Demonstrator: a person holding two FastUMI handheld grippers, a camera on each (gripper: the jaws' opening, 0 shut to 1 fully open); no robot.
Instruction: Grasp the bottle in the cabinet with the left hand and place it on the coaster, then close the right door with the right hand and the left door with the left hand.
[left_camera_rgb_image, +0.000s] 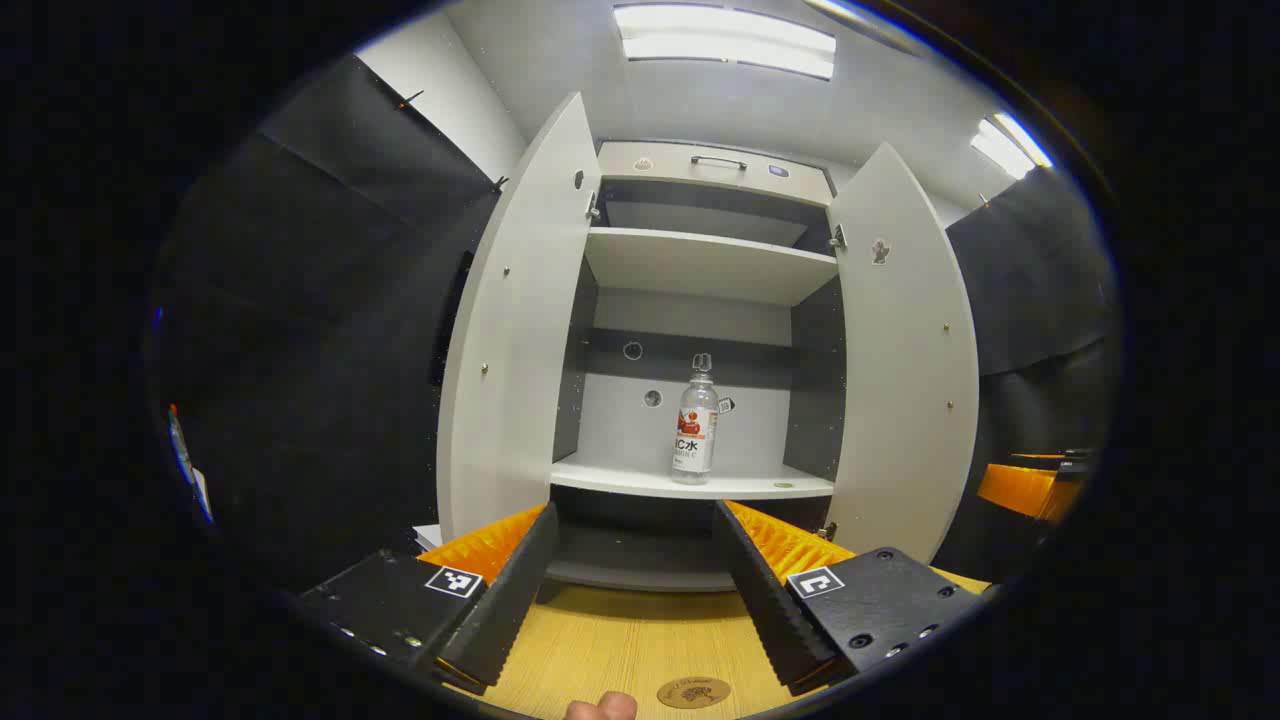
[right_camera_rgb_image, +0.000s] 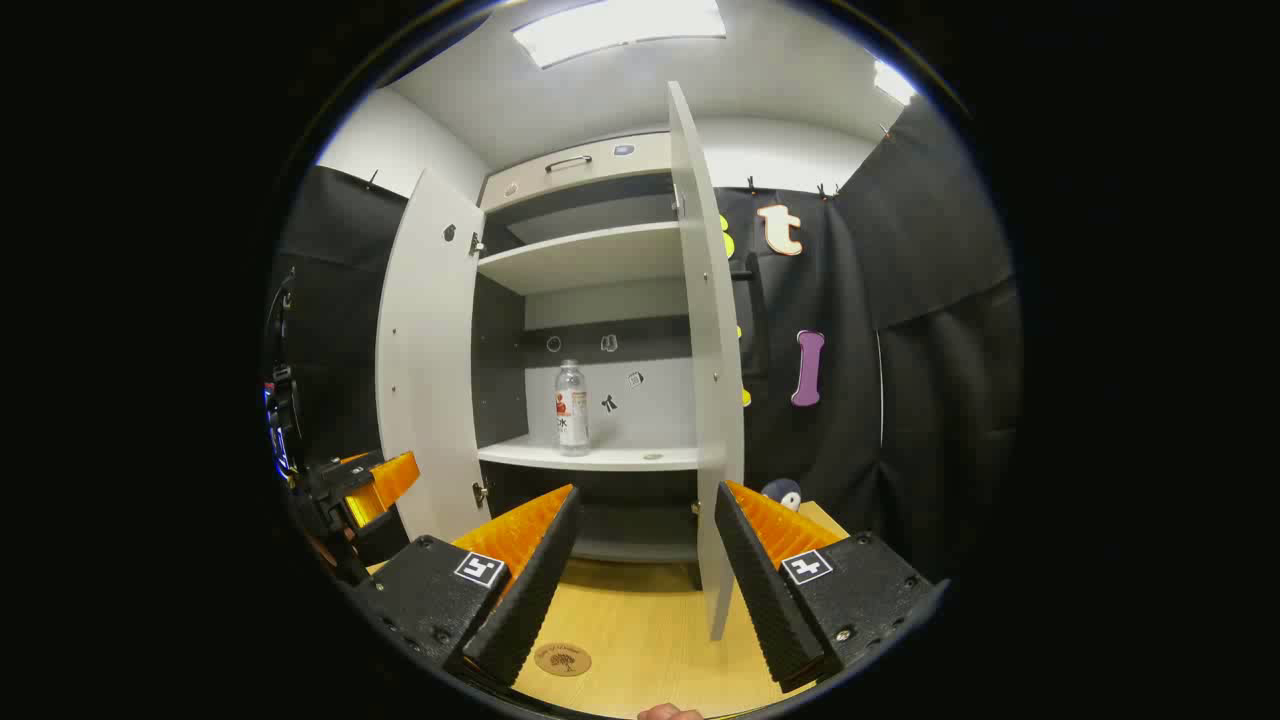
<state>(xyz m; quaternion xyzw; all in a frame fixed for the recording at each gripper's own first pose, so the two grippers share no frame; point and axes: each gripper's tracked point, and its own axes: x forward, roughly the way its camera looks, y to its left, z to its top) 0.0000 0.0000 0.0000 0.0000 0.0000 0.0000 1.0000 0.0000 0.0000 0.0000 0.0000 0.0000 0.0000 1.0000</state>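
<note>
The clear plastic water bottle (left_camera_rgb_image: 696, 420) is standing upright on the lower shelf (left_camera_rgb_image: 640, 480) of the white cabinet (left_camera_rgb_image: 715, 165), well apart from both grippers. Both doors are hanging wide open: the left door (left_camera_rgb_image: 515, 330) and the right door (left_camera_rgb_image: 905, 350). The round wooden coaster (left_camera_rgb_image: 693, 692) is lying on the wooden table (left_camera_rgb_image: 620, 640) in front of the cabinet, with nothing on it.

The left gripper (left_camera_rgb_image: 635, 560) is pointing at the bottle with its 2 fingers spread wide and holding nothing. The right gripper (right_camera_rgb_image: 645, 560) is also spread and holding nothing, and it is sitting near the edge of the right door.

The bottle looks full or nearly full, so it is probably a bit heavy. Its sides look smooth and slippery, and thin plastic can squash in. The best place to squeeze is likely the middle, on the label, not the thin neck by the cap. It is tall, so it could tip over when it is being set down.
</note>
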